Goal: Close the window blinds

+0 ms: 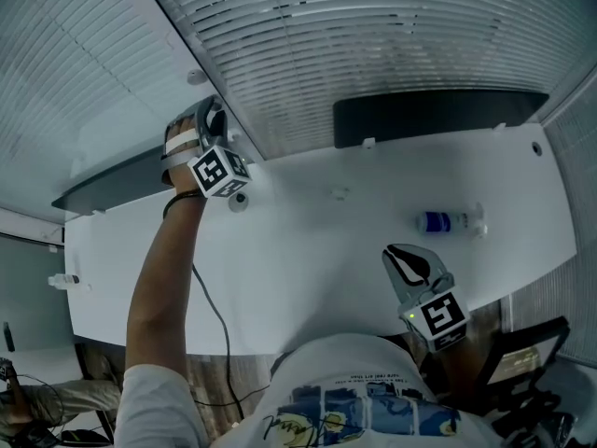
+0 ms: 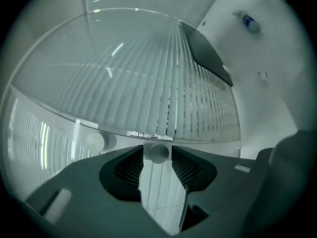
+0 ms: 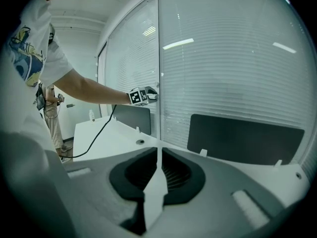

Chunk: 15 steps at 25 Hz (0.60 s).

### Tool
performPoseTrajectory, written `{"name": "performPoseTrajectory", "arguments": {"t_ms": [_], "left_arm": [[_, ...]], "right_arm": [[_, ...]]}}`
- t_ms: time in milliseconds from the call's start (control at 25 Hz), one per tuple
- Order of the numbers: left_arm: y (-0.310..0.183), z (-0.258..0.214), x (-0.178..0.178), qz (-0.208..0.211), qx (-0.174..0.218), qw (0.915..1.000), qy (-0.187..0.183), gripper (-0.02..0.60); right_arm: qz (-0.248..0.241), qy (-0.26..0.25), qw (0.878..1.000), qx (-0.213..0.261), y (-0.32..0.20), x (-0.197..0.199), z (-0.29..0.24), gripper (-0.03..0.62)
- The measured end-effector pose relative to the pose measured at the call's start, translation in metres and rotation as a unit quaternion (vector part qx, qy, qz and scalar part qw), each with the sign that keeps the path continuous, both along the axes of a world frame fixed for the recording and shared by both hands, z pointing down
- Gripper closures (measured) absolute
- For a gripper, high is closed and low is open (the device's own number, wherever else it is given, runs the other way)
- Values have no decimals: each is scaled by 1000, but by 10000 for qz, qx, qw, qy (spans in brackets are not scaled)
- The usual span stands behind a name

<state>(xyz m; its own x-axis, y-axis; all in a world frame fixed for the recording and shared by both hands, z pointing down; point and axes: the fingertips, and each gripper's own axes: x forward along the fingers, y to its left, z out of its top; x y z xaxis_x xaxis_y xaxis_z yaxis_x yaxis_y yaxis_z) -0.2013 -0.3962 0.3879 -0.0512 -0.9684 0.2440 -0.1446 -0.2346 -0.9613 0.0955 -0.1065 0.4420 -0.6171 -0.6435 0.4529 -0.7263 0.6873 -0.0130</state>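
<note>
Slat-tilt step, left gripper (image 1: 216, 124) up at the control knob.
My jaws stood wide, straddling the round white knob (image 2: 158, 153) at 12 o'clock, not clearly pinching it. The blinds (image 2: 148, 93) filled the glass beyond, a few slats showing dark gaps. Judged next: clamp the knob and roll until the gaps vanish. Right gripper (image 1: 409, 261), jaws together, idled at 5 o'clock.

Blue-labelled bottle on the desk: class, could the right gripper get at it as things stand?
Probably yes. The bottle lies in the open on the desk, just ahead of the right gripper, nothing between them; its shut fingers would need opening.
</note>
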Motion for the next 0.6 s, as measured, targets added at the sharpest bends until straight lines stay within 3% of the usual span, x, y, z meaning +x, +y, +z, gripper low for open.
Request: {"name": "performPoseTrajectory", "arguments": {"t_ms": [120, 200, 440, 600], "left_arm": [[-4, 8, -1, 129, -37, 9976, -683, 416], [-5, 10, -1, 197, -17, 9959, -878, 446], [-5, 5, -2, 157, 189, 9987, -438, 451], [-5, 1, -4, -54, 226, 9993, 288, 453]], "right_arm": [[-122, 217, 9996, 133, 0, 2, 3, 576], [-72, 214, 9997, 133, -1, 3, 3, 576], [32, 60, 10000, 14, -1, 3, 2, 576], [7, -27, 10000, -19, 0, -2, -1, 576]]}}
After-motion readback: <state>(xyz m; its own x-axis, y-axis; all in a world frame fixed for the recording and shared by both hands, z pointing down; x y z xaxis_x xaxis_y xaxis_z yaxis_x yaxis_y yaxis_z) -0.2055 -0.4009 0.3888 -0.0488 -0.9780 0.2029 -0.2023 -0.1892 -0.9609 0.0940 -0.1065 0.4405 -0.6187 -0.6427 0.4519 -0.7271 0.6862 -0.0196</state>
